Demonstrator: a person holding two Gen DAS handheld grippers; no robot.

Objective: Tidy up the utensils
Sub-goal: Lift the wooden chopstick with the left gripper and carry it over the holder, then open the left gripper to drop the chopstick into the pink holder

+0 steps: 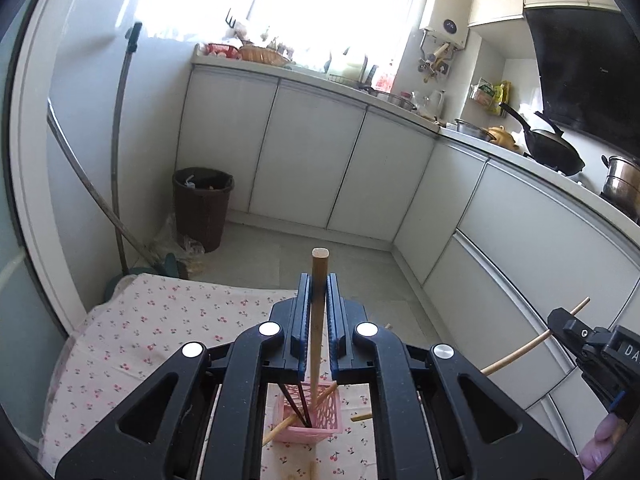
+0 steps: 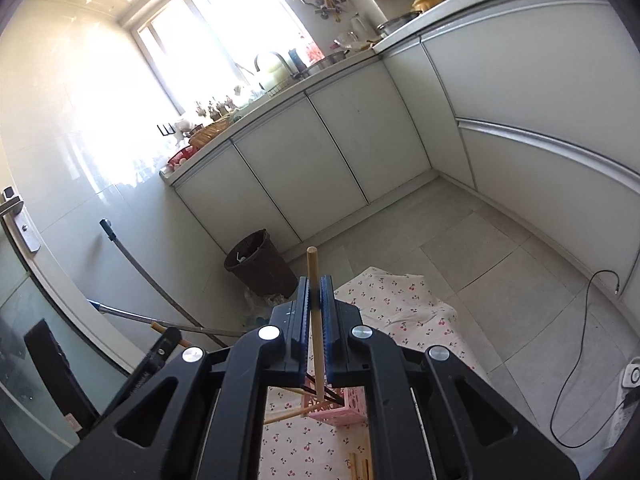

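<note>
White-cabinet kitchen; cherry-print cloth-covered table [image 1: 132, 320] at 6 o'clock. Pink perforated plastic holder [image 1: 316, 416] on cloth, containing dark and wooden chopsticks. Left gripper [image 1: 319, 300], closed on pale wooden chopstick [image 1: 319, 280], above holder. Right gripper [image 2: 315, 300], clamping second wooden chopstick [image 2: 313, 268], likewise.

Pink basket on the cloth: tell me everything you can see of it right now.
The pink basket is a small square plastic holder with lattice-cut walls, standing upright on the cherry-print cloth. Dark chopsticks and pale wooden ones lean inside it. The stick in the left gripper points down into it.
</note>
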